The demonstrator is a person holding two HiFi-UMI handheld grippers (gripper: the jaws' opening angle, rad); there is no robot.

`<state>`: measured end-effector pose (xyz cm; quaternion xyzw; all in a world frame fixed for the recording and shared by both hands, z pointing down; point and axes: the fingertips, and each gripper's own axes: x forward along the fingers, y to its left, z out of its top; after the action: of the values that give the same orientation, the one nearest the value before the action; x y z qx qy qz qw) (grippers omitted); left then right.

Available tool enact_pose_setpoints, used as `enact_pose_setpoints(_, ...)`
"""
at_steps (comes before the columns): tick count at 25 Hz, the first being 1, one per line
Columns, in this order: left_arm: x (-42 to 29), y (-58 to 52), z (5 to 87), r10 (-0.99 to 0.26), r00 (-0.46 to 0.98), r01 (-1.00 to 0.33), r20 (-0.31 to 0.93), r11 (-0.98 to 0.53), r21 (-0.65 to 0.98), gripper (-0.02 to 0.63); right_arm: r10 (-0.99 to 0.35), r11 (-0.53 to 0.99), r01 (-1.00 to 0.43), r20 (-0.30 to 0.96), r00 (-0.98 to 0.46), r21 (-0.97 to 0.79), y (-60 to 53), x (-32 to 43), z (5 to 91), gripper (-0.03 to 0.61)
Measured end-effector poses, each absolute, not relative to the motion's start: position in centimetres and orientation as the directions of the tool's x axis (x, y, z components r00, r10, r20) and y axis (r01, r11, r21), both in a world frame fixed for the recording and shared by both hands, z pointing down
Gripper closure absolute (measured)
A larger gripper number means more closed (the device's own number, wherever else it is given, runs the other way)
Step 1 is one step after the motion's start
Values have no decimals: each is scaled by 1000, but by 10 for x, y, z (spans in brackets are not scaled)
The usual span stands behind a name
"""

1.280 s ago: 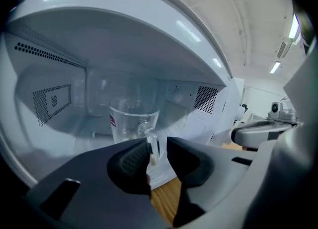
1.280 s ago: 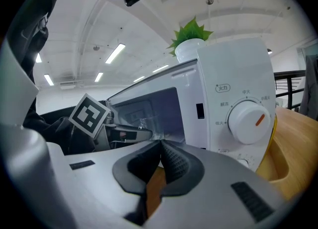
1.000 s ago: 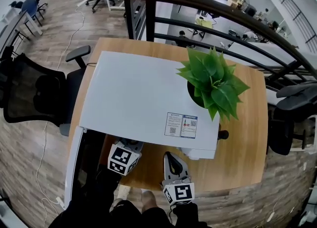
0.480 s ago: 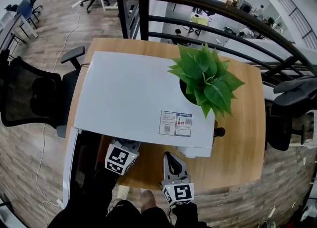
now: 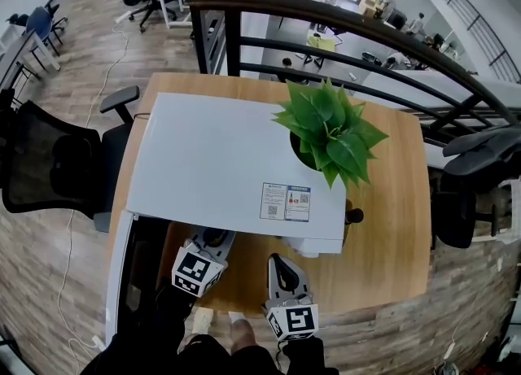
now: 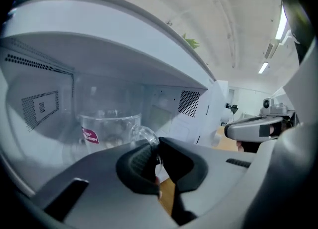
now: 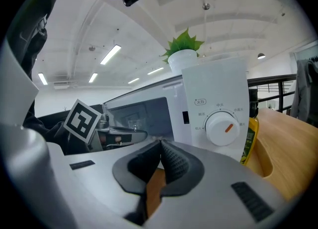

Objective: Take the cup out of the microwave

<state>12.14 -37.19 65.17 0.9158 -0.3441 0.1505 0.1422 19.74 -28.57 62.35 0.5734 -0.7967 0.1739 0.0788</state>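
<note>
1. One clear glass cup (image 6: 107,127) is seen upright inside the microwave (image 6: 99,49). Its long axis is vertical and its handle (image 6: 144,134) is turned out toward the open front.
2. That handle is clamped between the closed jaws of the left gripper (image 6: 155,148), which is pointed into the microwave's cavity.
3. The right gripper (image 7: 161,156) is held just outside the microwave's front, below its one dial (image 7: 221,126), with its jaws pressed together on nothing.
4. One potted plant (image 5: 330,133) is set on top of the microwave, and the door (image 5: 120,276) is swung open at the microwave's left.
</note>
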Motion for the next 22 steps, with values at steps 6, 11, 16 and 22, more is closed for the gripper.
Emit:
enact_pose_setpoints(6,119,-353,639,-577,734,-657,358,-736,162,589,-897,259,-949,319,-306,-181,-273,194,614,563)
enact_pose_setpoints(11,113,-330,627,-568,749,-645,341,-742,180,589,-910,247,-955,298,-287,-166,-259,187,600,563)
enact_pose_setpoints(16,103,-304,616,-559,760,-633,331,-752,185,589,-926,216,-964,280,-253,-154,-241,181,585,563)
enact_pose_setpoints(22,89,-268,605,-545,774,-617,322,-763,193,589,-938,195,-971,262,-227,-140,-210,166,569,563)
